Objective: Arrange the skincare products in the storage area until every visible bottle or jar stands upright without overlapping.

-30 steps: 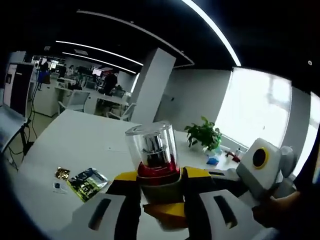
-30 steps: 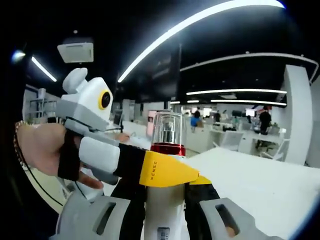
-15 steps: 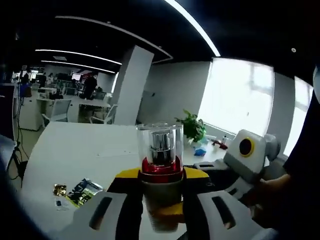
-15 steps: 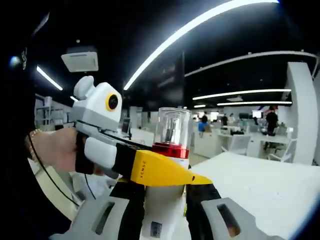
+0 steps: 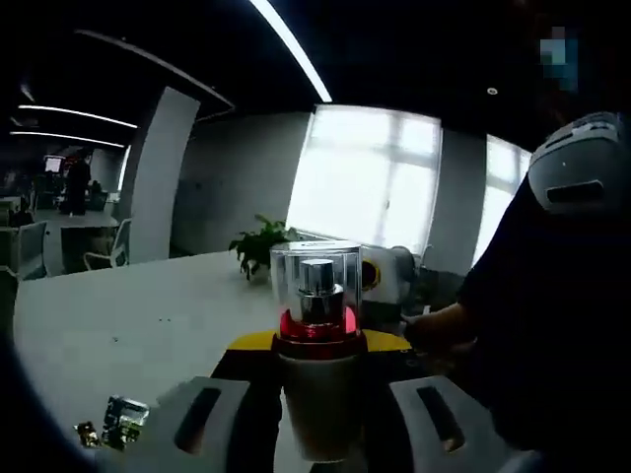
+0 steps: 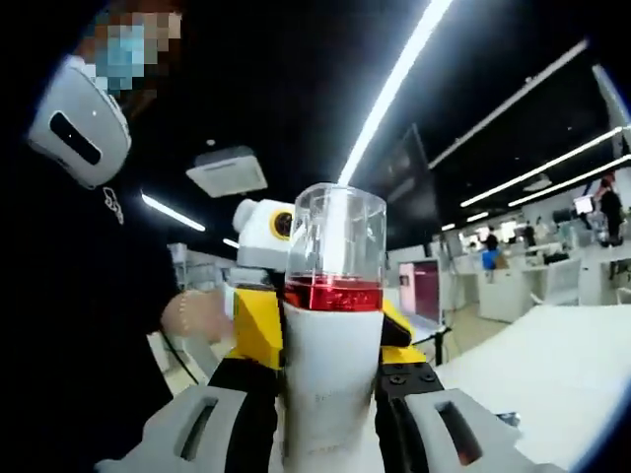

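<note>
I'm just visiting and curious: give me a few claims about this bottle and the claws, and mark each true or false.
1. The bottle has a clear cap over a red collar. True.
2. Both claws grip the bottle. True: the left claw and the right claw close on its white body.
3. The bottle lies flat on the table. False: it is held up in the air.
4. The cap is off. False: it is on.

Open white table [image 5: 118,315] ahead; foil packets [image 5: 110,426] lie low left.
</note>
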Demonstrator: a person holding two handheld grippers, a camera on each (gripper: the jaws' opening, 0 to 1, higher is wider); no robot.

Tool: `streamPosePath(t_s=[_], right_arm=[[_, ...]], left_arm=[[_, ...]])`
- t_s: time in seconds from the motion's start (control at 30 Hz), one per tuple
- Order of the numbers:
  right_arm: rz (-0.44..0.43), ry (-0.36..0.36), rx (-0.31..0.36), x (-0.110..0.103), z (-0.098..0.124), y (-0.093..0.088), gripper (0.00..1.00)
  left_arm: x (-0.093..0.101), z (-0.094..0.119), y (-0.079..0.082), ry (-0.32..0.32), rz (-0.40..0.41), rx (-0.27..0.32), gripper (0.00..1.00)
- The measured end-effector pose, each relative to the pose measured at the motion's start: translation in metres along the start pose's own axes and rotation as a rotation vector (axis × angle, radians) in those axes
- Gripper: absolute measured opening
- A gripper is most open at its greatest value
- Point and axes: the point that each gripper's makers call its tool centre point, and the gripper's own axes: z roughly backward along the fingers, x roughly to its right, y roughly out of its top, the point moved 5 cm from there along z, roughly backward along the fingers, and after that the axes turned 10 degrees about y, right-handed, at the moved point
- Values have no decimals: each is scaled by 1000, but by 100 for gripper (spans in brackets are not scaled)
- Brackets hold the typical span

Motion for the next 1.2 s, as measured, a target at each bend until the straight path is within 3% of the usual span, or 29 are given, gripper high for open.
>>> streamPosePath(t_s=[0.2, 0.3, 0.57, 0.73, 0.8, 0.9, 1.03, 1.2], right_arm=[[-2, -1, 4, -4, -4, 8, 27], [31, -38, -9, -4, -6, 10, 26], [59, -117, -31, 4, -4, 10, 26], [63, -251, -17, 21, 4, 16, 25], [91, -345, -58, 31, 11, 17, 25], [143, -472, -133, 43, 18, 16, 25], [184, -605, -155, 55, 24, 18, 24], [261, -700, -202, 59, 20, 17, 24]], left_arm=[[1, -1, 7, -59, -23, -7, 24], [0, 1, 8, -75, -42, 2, 24], [-8, -2, 8, -57, -74, -14, 25], [-26, 0, 14, 92, -67, 30, 28], [-32, 2, 16, 160, -34, 39, 30], [-41, 3, 21, 313, -30, 76, 39], [-45, -1, 19, 491, -7, 99, 41], [-44, -7, 21, 564, 140, 197, 41]])
